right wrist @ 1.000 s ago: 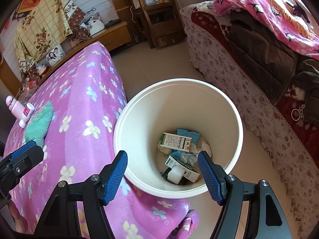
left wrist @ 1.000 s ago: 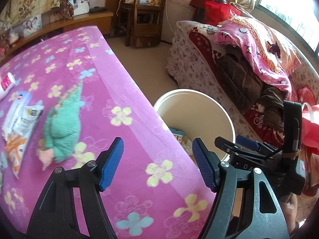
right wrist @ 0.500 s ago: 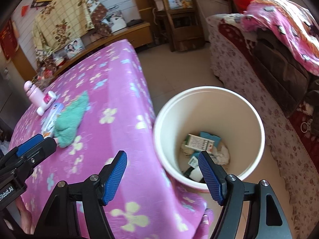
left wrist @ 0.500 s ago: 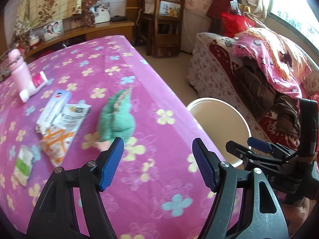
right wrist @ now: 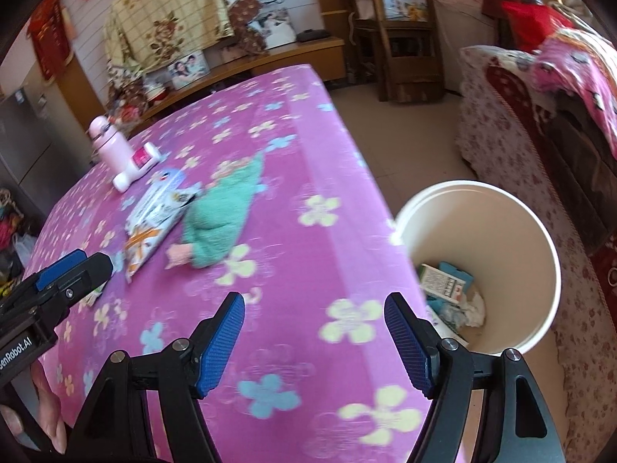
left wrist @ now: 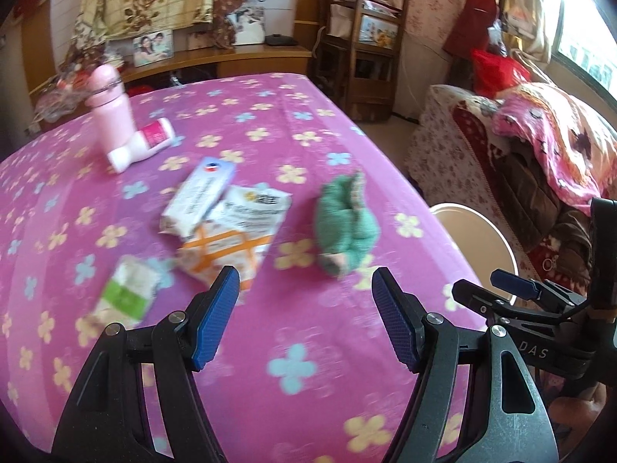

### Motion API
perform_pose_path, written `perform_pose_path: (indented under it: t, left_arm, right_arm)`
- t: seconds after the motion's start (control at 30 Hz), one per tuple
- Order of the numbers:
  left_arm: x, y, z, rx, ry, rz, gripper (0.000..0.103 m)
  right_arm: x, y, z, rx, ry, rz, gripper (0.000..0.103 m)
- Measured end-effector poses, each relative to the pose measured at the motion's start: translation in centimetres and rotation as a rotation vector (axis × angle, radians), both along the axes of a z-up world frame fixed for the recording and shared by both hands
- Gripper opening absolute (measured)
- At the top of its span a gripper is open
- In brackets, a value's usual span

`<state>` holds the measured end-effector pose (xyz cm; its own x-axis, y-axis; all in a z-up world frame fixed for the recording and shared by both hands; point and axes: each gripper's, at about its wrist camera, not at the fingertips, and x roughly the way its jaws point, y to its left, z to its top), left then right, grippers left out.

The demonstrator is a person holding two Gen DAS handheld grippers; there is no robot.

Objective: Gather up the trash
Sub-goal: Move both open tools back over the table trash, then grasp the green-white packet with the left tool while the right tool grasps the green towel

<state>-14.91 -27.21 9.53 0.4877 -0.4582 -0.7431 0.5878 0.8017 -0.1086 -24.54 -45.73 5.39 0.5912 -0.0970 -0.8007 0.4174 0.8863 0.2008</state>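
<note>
My left gripper (left wrist: 304, 308) is open and empty over the pink flowered tablecloth (left wrist: 293, 382). Ahead of it lie a white and orange wrapper (left wrist: 235, 231), a white and blue packet (left wrist: 200, 196) and a small green and white packet (left wrist: 125, 291). My right gripper (right wrist: 314, 341) is open and empty above the table's near right edge. The white trash bucket (right wrist: 540, 239) stands on the floor to the right and holds boxes and crumpled paper (right wrist: 447, 281). The wrappers also show in the right wrist view (right wrist: 154, 216).
A green knitted item (left wrist: 345, 223) lies right of the wrappers. A pink bottle (left wrist: 110, 110) and a white and pink tube (left wrist: 142, 146) are at the far left. A sofa with blankets (left wrist: 547, 162) stands right of the bucket. A wooden shelf (left wrist: 370, 58) is behind.
Both grippers have swung left, away from the bucket and over the table. The wrappers have come into the centre of the left wrist view. Both stay open.
</note>
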Motion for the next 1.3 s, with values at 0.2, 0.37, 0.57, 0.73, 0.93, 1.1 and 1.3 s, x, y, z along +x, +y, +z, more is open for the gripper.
perform_pose_path:
  t: [0.2, 0.37, 0.57, 0.73, 0.93, 1.1, 1.3]
  left_arm:
    - [2.3, 5.3, -0.3, -0.001, 0.03, 0.029, 0.07]
    - [4.5, 9.5, -1.7, 0.016, 0.076, 0.069, 0.071]
    - [6.8, 12.1, -4.6, 0.053, 0.13, 0.117, 0.073]
    - [8.3, 12.0, -6.4, 0.084, 0.114, 0.13, 0.073]
    - [9.8, 10.7, -8.0, 0.138, 0.117, 0.118, 0.073]
    - [10.3, 10.0, -8.4, 0.163, 0.096, 0.118, 0.073]
    - [9.9, 10.6, -7.9, 0.127, 0.091, 0.109, 0.051]
  right_arm:
    - [1.7, 2.4, 0.1, 0.002, 0.0, 0.05, 0.074]
    - [3.4, 3.2, -0.2, 0.011, 0.006, 0.071, 0.075]
    - [6.0, 3.0, -0.4, 0.052, 0.008, 0.07, 0.078]
    - [8.4, 2.6, -0.7, 0.07, 0.004, 0.062, 0.082]
    - [10.8, 2.1, -1.9, 0.096, 0.02, 0.063, 0.082]
    - [12.6, 1.9, -3.4, 0.104, 0.058, 0.072, 0.082]
    - [12.4, 2.0, -3.6, 0.133, 0.0, 0.105, 0.049]
